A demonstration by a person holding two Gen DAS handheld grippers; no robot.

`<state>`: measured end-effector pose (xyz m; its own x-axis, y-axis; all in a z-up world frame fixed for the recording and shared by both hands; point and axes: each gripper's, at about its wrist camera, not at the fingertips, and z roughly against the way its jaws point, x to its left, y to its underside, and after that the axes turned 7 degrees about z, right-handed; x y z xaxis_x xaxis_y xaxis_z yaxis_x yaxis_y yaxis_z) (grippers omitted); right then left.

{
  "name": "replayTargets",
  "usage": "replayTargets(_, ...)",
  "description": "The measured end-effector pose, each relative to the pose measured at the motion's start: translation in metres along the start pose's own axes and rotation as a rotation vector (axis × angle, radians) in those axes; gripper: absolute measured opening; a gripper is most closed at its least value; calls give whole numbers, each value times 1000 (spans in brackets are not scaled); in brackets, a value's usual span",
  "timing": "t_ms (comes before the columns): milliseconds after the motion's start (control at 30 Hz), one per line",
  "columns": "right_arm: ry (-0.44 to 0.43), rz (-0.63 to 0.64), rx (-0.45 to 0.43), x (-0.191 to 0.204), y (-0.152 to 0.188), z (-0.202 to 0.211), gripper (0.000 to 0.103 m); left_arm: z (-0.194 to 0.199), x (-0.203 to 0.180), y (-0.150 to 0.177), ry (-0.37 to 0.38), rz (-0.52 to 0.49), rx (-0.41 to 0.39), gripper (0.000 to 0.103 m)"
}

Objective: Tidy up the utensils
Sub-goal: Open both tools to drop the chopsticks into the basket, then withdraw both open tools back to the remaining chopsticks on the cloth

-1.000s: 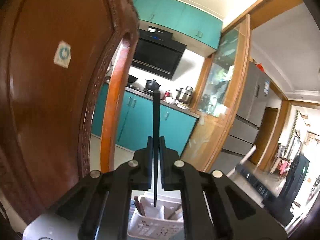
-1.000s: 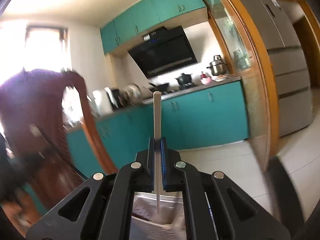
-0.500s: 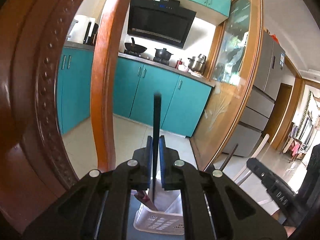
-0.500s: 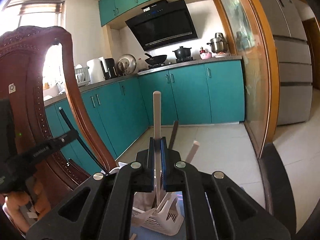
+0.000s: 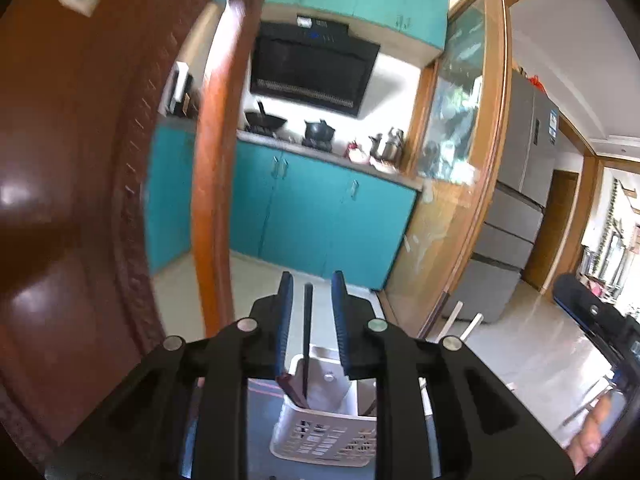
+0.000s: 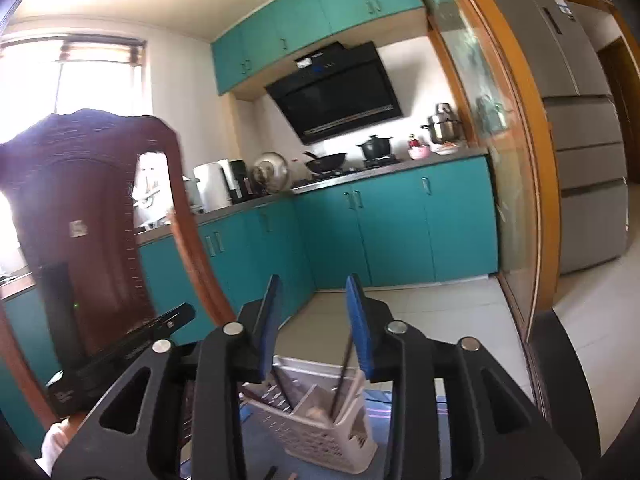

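In the left wrist view a white slotted utensil basket [image 5: 324, 434] stands just below my left gripper [image 5: 312, 279]. Its jaws are opening: a black chopstick [image 5: 307, 336] stands loose between the blue pads, touching neither, its lower end in the basket. My right gripper [image 6: 313, 280] is also opening, with nothing between its jaws. Below it sits the same basket [image 6: 320, 436], holding a dark chopstick [image 6: 343, 376] that leans to the right. Two pale stick ends [image 5: 452, 318] show to the right in the left wrist view.
A carved dark wooden chair back [image 5: 80, 200] [image 6: 92, 208] rises close on the left of both views. Behind the basket are teal cabinets [image 6: 392, 232], a wood-framed glass door [image 5: 460, 184] and a grey fridge [image 6: 580, 120]. A hand [image 5: 592, 436] shows at the lower right.
Both grippers' jaws have parted. The black chopstick has slid down between the left pads into the basket. The pale stick is gone from the right jaws.
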<state>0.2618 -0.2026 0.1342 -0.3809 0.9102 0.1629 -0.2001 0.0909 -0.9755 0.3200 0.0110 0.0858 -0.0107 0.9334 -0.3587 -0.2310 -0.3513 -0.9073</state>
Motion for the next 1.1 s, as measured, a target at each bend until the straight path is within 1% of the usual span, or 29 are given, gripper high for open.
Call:
replayTargets(33,-12,10,8,4,-2,3,34,10,1,0,-12,3,-29,22)
replayTargets(100,-50,42,54,19,0,9,34,29,6,3,-32,-2,-68,23)
replayTargets(167,-103,82,127,37,7,7,34,47,15,14,-39,-21,-90,23)
replayTargets(200,-135,98,167,45,11,3,33,52,21,19,-50,-29,-88,23)
replayTargets(233,-164,109,202,53,18,0,31,54,28,27,-66,-39,-71,23)
replayTargets(267,-198,122,253,62,30,-7,24,52,36,36,-83,-43,-43,23)
replayTargets(300,-217,136,296,70,41,-12,19,48,44,44,-95,-44,-19,23)
replayTargets(333,-223,149,339,76,53,-21,18,40,55,58,-118,-49,32,23)
replayTargets(367,-213,154,404,81,73,-35,18,32,64,68,-137,-50,84,23)
replayTargets(400,-202,151,469,83,93,-49,18,26,68,73,-140,-47,124,23)
replayTargets(433,-177,145,540,82,118,-64,18,15,74,79,-121,-37,192,23)
replayTargets(467,-141,140,599,80,139,-77,18,10,77,82,-109,-38,226,23)
replayTargets(500,-104,124,676,76,161,-93,18,7,80,85,-113,-51,250,23)
replayTargets(567,-76,77,790,70,193,-118,18,4,83,90,-152,-79,267,23)
replayTargets(633,-61,64,828,69,209,-129,19,2,86,90,-159,-76,283,23)
replayTargets(733,-49,74,858,74,223,-135,20,1,87,90,-157,-74,297,23)
replayTargets(800,-56,78,868,78,231,-136,22,-1,87,98,-163,-87,316,24)
replayTargets(833,-52,93,857,80,232,-135,22,-2,87,102,-163,-91,326,24)
replayTargets(867,-46,109,856,82,233,-134,21,-4,86,106,-157,-96,343,24)
replayTargets(900,-40,109,859,82,232,-135,13,-7,86,107,-154,-99,351,24)
replayTargets(967,-18,80,878,74,231,-132,11,-12,83,114,-146,-111,378,24)
replayTargets(1100,33,-16,887,41,230,-116,7,-19,84,133,-129,-127,453,27)
